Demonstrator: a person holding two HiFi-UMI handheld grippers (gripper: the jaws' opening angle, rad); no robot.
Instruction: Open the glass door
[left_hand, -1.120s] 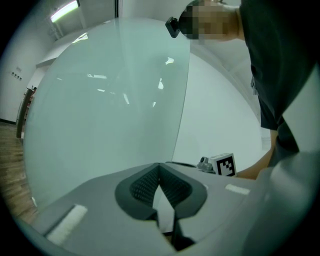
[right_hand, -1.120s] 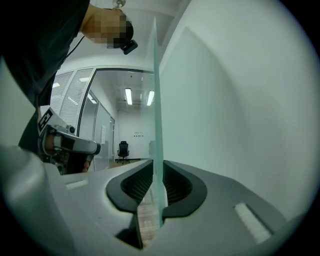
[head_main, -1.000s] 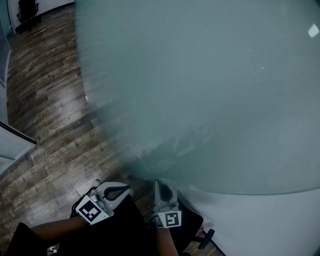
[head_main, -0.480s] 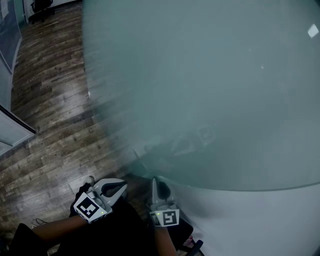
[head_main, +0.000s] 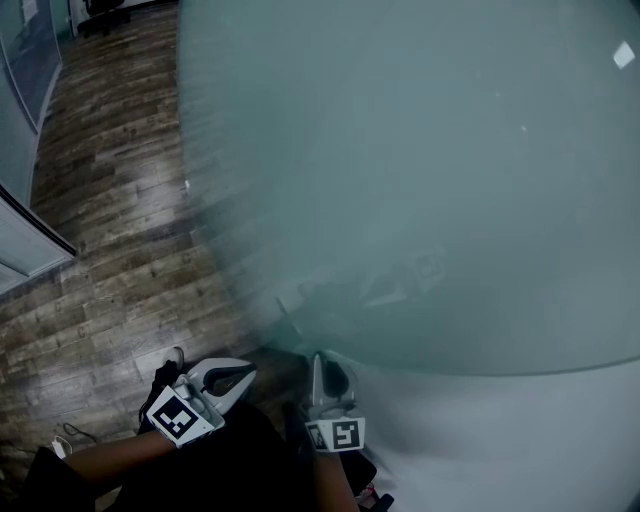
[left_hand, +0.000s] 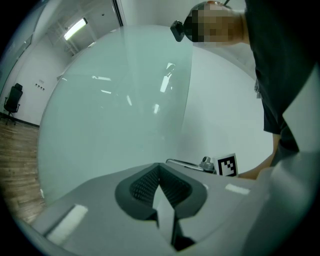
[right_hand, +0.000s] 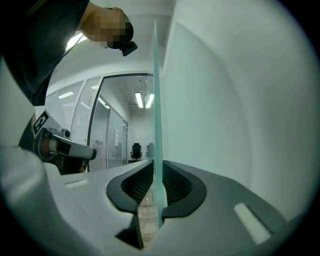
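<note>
Glass door (right_hand: 156, 100) edge is clamped in my right gripper (right_hand: 155, 176) (frosted, greenish pane). Open wood floor (head_main: 110, 200) lies beyond my left gripper (left_hand: 159, 171), whose jaws are together and empty.

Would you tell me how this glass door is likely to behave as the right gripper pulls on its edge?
Probably stiff: the door edge runs dead straight through the right gripper. Likely heavy: it fills most of the head view. Its smooth, reflective face may slip in the pads.
</note>
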